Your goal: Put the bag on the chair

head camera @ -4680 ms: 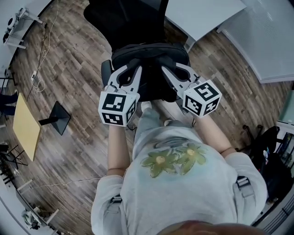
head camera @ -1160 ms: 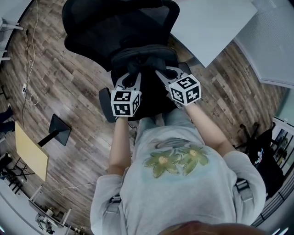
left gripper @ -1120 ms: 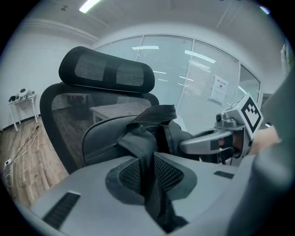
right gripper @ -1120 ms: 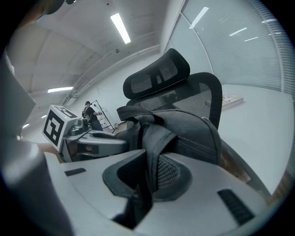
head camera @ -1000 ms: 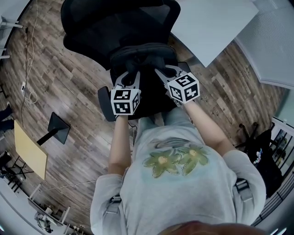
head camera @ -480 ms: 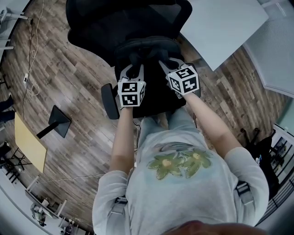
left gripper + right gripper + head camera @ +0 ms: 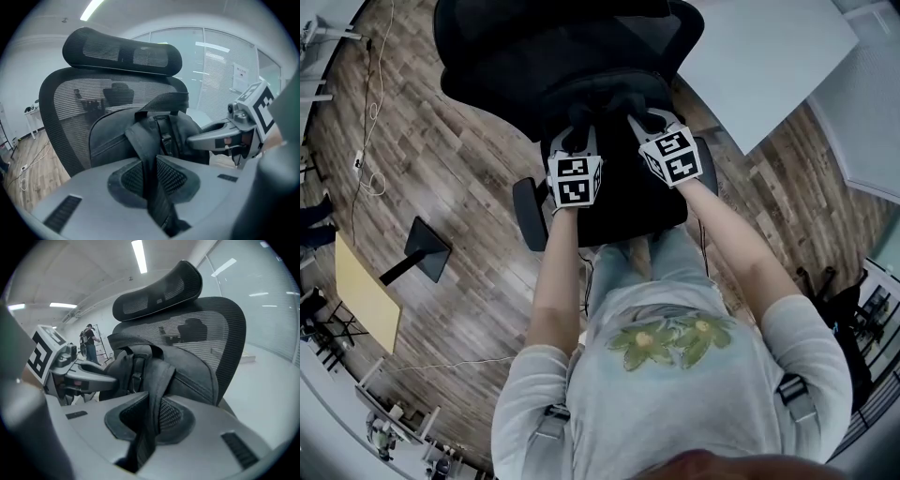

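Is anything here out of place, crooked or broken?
Nothing stands out. The bag leans against the chair's mesh back. The left gripper and the right gripper each pinch one of its straps. Nothing looks torn or spilled.

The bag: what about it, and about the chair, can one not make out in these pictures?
- Bag bottom, whether it rests on the seat: in both gripper views the gripper bodies cover it; in the head view the black bag merges with the black chair.
- Lower end of each strap: pinched out of sight between the shut jaws of the left gripper and the right gripper.
- Chair's base: head view, under the seat.
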The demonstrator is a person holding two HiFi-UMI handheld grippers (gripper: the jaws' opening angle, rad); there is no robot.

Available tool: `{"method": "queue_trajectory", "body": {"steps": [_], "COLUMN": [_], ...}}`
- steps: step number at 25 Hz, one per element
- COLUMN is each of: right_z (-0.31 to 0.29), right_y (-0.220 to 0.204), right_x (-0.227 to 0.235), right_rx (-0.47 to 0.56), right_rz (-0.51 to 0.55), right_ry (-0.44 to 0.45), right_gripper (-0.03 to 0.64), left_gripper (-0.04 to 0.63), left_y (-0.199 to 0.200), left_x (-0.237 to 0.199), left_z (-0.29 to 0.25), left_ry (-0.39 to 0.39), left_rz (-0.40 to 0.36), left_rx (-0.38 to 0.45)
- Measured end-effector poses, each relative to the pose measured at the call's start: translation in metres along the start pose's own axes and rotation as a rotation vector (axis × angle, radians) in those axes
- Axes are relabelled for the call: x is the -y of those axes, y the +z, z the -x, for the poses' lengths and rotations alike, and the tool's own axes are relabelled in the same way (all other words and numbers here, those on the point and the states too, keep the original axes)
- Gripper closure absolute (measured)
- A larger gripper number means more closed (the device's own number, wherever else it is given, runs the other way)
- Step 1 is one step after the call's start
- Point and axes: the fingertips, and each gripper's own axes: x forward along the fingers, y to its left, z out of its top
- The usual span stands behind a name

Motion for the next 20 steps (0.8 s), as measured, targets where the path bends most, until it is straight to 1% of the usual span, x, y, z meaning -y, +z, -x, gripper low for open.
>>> {"method": "queue_trajectory", "body": {"steps": [2, 5, 9, 12, 16, 18, 20], "right_z": [-0.008, -0.018, -0.029, -0.035, -0.039, -0.037, -0.034], "right_y": [-0.001, -0.001, -0.003, -0.004, -0.006, -0.005, -0.004], "right_x": [0.007, 0.014, 0.021, 0.023, 0.024, 0.023, 0.020], "right_rx": [-0.011, -0.028, -0.034, -0.033, -0.050, -0.054, -0.059], "right_rz": [0.054, 0.106, 0.131, 0.147, 0.129, 0.091, 0.046], "right_ry": [-0.014, -0.020, -0.027, -0.033, -0.038, -0.027, -0.002], "right_gripper": [0.566, 0.563, 0.560, 0.560, 0.558, 0.555, 0.546], "left_gripper": [0.528, 0.528, 0.528, 0.528, 0.526, 0.526, 0.507], "left_y": [0.001, 0.000, -0.003, -0.005, -0.007, -0.007, -0.006], "left_x": [-0.003, -0.007, -0.014, -0.019, -0.020, -0.019, -0.020], "left_z": [-0.008, -0.017, -0.029, -0.037, -0.040, -0.038, -0.036], "left_ry": [0.005, 0.015, 0.022, 0.020, 0.017, 0.021, 0.031], "left_rz": [-0.005, -0.002, 0.020, 0.040, 0.058, 0.062, 0.068], "left_rx": [-0.007, -0.011, 0.000, -0.012, -0.050, -0.061, -0.070]}}
